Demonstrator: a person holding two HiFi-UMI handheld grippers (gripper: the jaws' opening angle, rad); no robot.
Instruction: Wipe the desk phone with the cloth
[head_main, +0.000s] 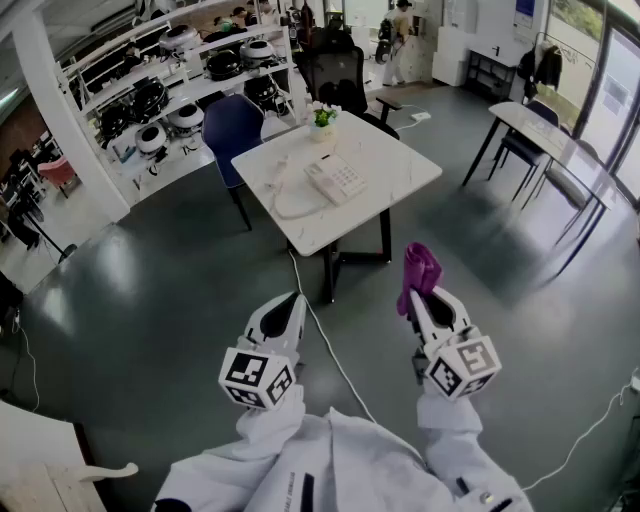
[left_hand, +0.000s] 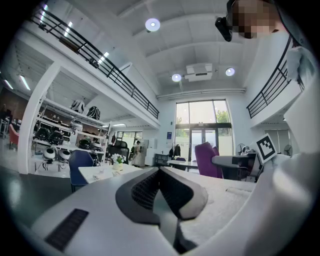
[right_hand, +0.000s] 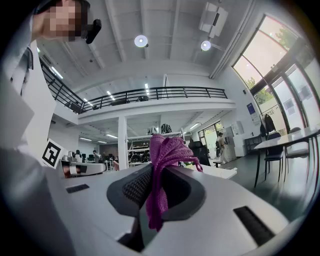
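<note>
At the bottom of the head view, nearest the person, the left gripper (head_main: 291, 303) was clenched on nothing; its own view showed the jaws pressed together. At 3 o'clock from it, the right gripper (head_main: 422, 297) was grasping the purple cloth (head_main: 419, 268), which bunched above the tips and trailed down between them. Both grippers were held over the dark floor, well apart from the white table (head_main: 400, 172) at 12 o'clock. A pale cable (head_main: 325, 338) ran across the floor from under that table toward the person. The desk phone (head_main: 336, 178) lay near the table's middle, with its white cord (head_main: 290, 207) looped at its 8 o'clock. A small potted plant (head_main: 322, 118) stood at the phone's 12 o'clock, near the far edge. A blue chair (head_main: 232, 125) stood at the table's 10 o'clock, with shelves of helmets (head_main: 180, 80) beyond it.
</note>
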